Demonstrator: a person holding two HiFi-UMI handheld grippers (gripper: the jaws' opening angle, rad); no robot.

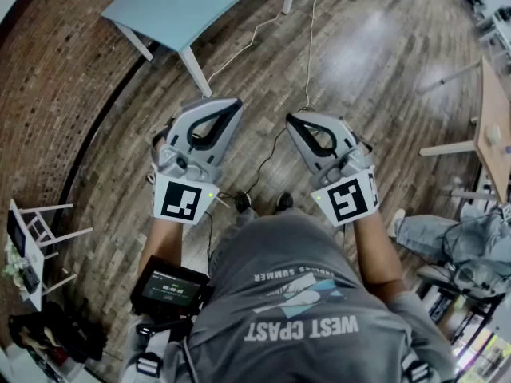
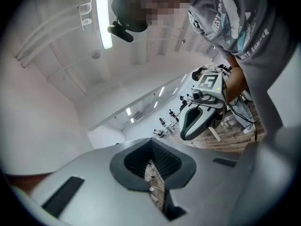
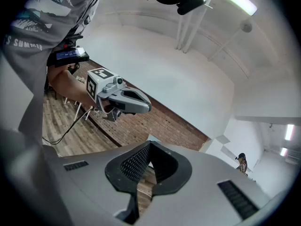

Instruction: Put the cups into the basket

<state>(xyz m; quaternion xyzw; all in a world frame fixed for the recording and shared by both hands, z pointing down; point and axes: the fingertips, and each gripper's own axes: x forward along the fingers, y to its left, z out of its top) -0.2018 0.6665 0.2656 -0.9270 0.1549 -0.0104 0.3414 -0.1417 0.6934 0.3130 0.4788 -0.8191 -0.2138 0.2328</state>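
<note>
No cup and no basket shows in any view. In the head view I hold both grippers in front of my chest, over a wooden floor. My left gripper (image 1: 230,104) is shut with nothing in it, and its tips meet in its own view (image 2: 151,142). My right gripper (image 1: 294,120) is also shut and holds nothing, with the tips together in its own view (image 3: 149,145). Each gripper view is tilted up toward the ceiling and shows the other gripper: the right gripper (image 2: 185,134) and the left gripper (image 3: 148,108).
A light blue table (image 1: 184,6) stands ahead, with a white cable (image 1: 263,29) running over the floor from it. A wooden desk (image 1: 493,126) and a seated person's legs (image 1: 435,234) are at the right. A white stool (image 1: 44,222) stands at the left. A small screen (image 1: 169,286) hangs at my waist.
</note>
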